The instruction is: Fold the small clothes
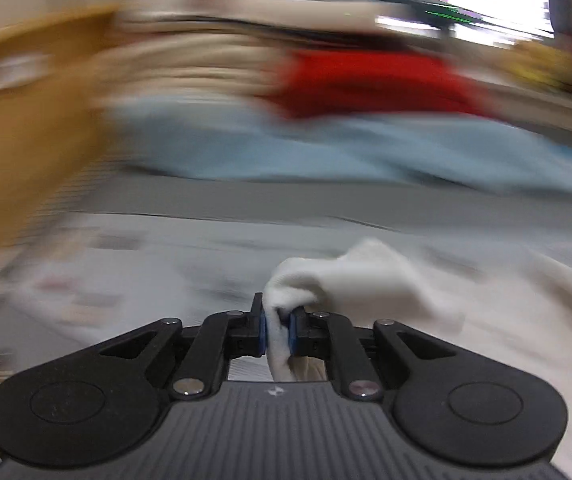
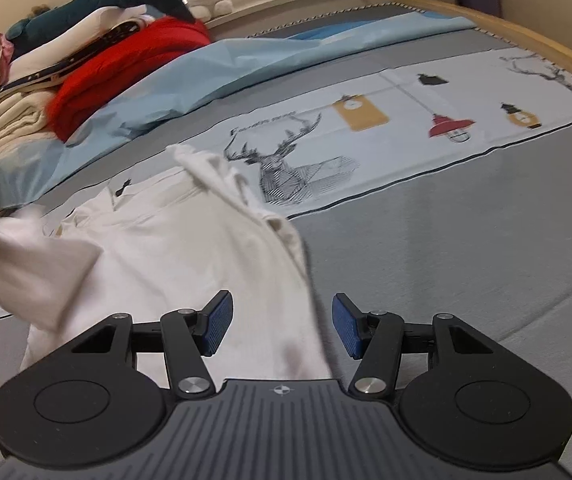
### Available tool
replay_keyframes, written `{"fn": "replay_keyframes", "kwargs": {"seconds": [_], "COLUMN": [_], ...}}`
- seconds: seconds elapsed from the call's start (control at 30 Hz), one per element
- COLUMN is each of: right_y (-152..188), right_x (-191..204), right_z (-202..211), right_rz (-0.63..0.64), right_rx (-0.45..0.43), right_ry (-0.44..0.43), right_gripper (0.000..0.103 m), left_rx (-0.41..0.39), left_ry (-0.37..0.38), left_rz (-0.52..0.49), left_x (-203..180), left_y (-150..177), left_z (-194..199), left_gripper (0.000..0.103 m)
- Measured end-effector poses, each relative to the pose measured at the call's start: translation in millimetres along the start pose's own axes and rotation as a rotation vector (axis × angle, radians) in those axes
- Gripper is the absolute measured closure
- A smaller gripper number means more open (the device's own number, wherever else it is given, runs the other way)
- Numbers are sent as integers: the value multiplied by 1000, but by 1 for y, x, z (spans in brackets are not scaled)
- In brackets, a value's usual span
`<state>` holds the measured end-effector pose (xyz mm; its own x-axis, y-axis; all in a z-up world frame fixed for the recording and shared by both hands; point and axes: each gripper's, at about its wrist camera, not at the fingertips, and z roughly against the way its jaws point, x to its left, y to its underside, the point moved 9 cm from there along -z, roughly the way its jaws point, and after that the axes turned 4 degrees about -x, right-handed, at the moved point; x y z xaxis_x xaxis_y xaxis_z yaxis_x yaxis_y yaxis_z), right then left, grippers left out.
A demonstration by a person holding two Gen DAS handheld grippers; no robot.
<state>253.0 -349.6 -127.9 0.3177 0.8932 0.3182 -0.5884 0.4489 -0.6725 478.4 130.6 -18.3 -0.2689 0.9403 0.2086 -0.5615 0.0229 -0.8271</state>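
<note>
A small white garment lies spread on the grey bed cover, its right edge partly folded over. My left gripper is shut on a bunched corner of the white garment and holds it lifted; the left wrist view is blurred by motion. That lifted corner shows blurred at the left edge of the right wrist view. My right gripper is open and empty, hovering just above the garment's near right edge.
A printed bed cover with a deer drawing lies beyond the garment. A light blue sheet, a red blanket and stacked cream bedding sit at the back left. A wooden bed frame runs along the right.
</note>
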Motion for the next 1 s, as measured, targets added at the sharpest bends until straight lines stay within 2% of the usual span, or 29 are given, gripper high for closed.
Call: {"fn": "replay_keyframes", "kwargs": {"seconds": [0.03,0.1,0.13,0.2,0.3,0.4,0.5,0.57,0.67,0.77,0.83,1.0], "right_y": [1,4,4,6,7,7,8,14,33,60,72,112], "right_x": [2,5,6,7,7,-1,-16,-26,-38,-45,-43,-25], "right_z": [-1,-2,-3,-4,-5,-4,1,5,12,23,37,74], "right_rz": [-4,-6,-2,9,26,23,-6,-13,10,42,72,114], "right_rx": [7,14,17,19,20,17,19,41,104,165,164,181], "right_ry": [-5,-11,-11,-7,3,8,7,-15,-38,-23,-6,-42], "right_gripper": [46,46,46,46,46,46,46,46,45,45,45,45], "left_rx": [26,100,124,122,146,226,273,284,302,314,345,327], "left_ry": [-113,-289,-318,-301,-218,-89,25,100,173,204,205,189], "left_rz": [49,157,207,303,319,263,243,233,218,222,206,200], "left_x": [45,122,144,166,154,111,67,38,5,-16,-22,-28], "left_y": [-5,0,6,21,52,93,135,163,198,223,236,229], "left_z": [-18,-38,-42,-39,-27,-3,33,63,95,103,98,86], "left_gripper": [78,42,35,20,18,18,18,18,18,18,18,18]}}
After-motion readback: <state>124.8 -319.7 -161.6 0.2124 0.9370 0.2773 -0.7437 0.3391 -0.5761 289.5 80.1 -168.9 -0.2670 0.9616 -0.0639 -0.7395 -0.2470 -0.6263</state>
